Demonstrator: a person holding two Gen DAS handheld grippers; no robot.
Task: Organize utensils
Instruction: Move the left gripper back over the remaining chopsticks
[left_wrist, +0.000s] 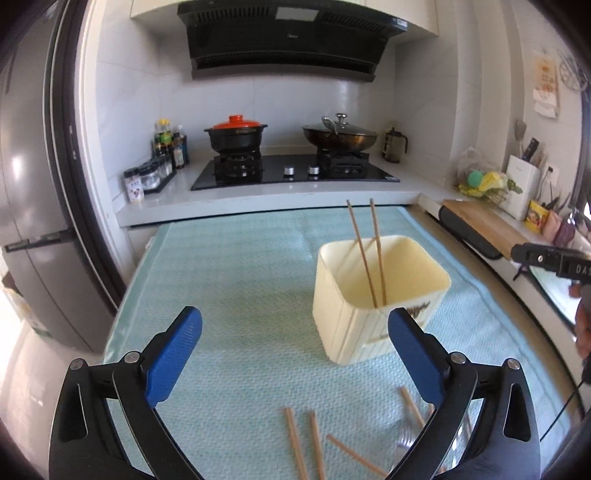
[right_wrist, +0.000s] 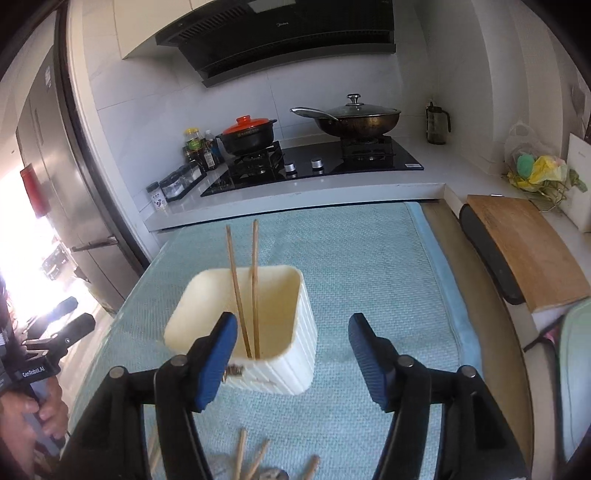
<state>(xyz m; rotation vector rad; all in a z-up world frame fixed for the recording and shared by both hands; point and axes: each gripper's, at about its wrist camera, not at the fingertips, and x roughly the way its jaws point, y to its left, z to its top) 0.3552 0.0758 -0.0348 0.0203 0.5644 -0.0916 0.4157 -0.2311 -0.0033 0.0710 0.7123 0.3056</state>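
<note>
A cream ribbed utensil holder (left_wrist: 373, 325) stands on the light blue mat (left_wrist: 236, 266), with two wooden chopsticks (left_wrist: 364, 254) leaning inside it. It also shows in the right wrist view (right_wrist: 280, 354) with the same chopsticks (right_wrist: 245, 295). Several loose chopsticks (left_wrist: 314, 443) lie on the mat near the front, also seen low in the right wrist view (right_wrist: 240, 454). My left gripper (left_wrist: 295, 332) is open and empty, above the mat left of the holder. My right gripper (right_wrist: 291, 339) is open and empty, just in front of the holder.
A stove (left_wrist: 295, 171) with a red-lidded pot (left_wrist: 236, 134) and a lidded wok (left_wrist: 340, 136) sits behind the mat. Spice jars (left_wrist: 147, 177) stand at the left. A wooden cutting board (right_wrist: 524, 247) lies at the right. A fridge (left_wrist: 33, 184) stands at the far left.
</note>
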